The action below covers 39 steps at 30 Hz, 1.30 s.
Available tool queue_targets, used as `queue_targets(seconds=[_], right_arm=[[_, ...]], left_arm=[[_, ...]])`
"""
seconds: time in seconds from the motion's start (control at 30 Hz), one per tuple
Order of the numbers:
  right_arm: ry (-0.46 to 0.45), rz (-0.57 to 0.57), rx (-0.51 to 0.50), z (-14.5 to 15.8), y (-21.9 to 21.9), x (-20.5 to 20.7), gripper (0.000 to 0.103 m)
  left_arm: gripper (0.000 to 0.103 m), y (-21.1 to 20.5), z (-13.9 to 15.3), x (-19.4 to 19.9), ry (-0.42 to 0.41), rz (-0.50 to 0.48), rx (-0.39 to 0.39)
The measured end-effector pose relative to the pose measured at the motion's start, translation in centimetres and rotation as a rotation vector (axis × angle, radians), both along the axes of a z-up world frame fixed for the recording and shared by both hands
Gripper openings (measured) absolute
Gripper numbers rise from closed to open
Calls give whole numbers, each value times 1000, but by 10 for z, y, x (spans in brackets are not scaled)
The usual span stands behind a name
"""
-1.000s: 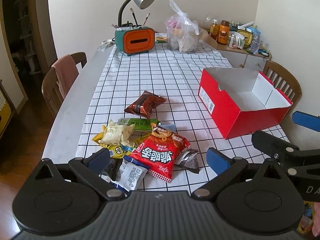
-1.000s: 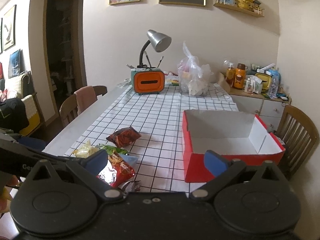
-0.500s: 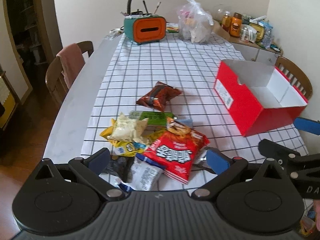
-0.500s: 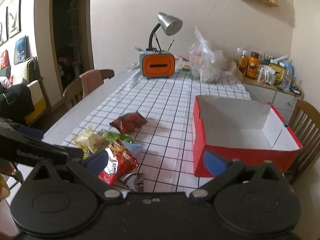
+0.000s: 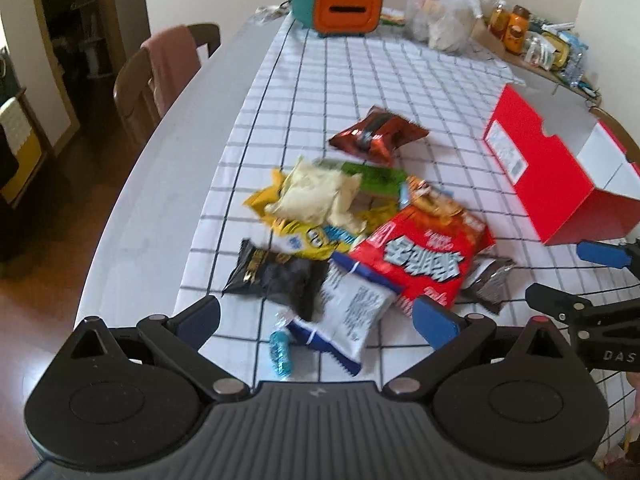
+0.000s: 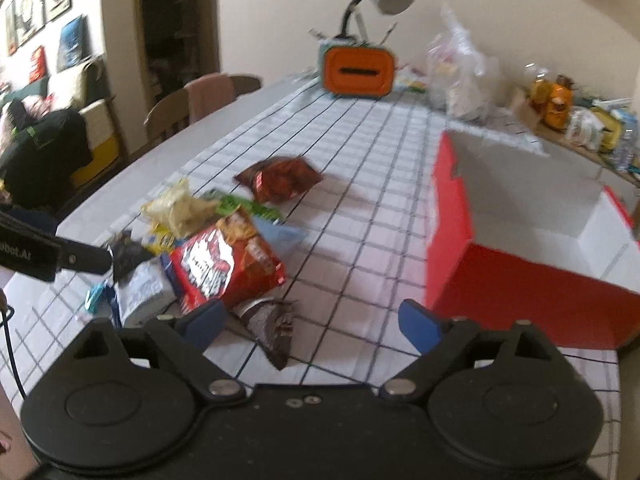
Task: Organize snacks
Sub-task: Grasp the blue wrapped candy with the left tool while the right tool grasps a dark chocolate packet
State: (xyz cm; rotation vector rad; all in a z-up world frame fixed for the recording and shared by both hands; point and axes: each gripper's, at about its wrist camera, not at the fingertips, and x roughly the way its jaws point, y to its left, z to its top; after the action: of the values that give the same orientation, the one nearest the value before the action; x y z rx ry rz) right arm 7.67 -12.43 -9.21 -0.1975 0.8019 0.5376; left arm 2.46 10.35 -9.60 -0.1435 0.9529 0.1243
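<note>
Both grippers hang over the snack pile with nothing between their pads: the left gripper [image 5: 316,320] spread wide above the white-and-blue packet [image 5: 352,312], the right gripper [image 6: 310,322] with jaws closing near the dark wrapper [image 6: 272,322]. Packets look light, crinkly, slippery, crushable; pinching a sealed edge seems safest. The red box [image 6: 452,216] sits empty, just right of the pile.

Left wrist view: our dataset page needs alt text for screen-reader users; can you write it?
A pile of snack packets lies on a checked tablecloth, seen past the left gripper with its jaws open and empty. An open red box stands to the right, and the right gripper reaches in from the right edge.
</note>
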Motion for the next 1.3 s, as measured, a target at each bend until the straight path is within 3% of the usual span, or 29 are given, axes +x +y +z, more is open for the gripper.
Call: queue_targets(seconds=[0.23,0.43,0.6,0.77,1.07,1.3], right_arm=[[48,74,-44,-26,17,11,83],[75,99,-59,-42,26,21,80],[93,103,-52,-51,32,26,74],[95,105,-40,-55,35,29,68],[89,111,-29,-58,39,29,44],[78,80,-6,-58,34,27,37]], left_arm=[[101,14,-19,-2,31,8,-11],[89,16,-36,1,73,3,-8],[61,21,-46,4,110,33,-18],[50,24,-49,4,121,44,-36],[25,25,-50,0,128,59,-37],[11,26,-51,-3,125,69,-18]])
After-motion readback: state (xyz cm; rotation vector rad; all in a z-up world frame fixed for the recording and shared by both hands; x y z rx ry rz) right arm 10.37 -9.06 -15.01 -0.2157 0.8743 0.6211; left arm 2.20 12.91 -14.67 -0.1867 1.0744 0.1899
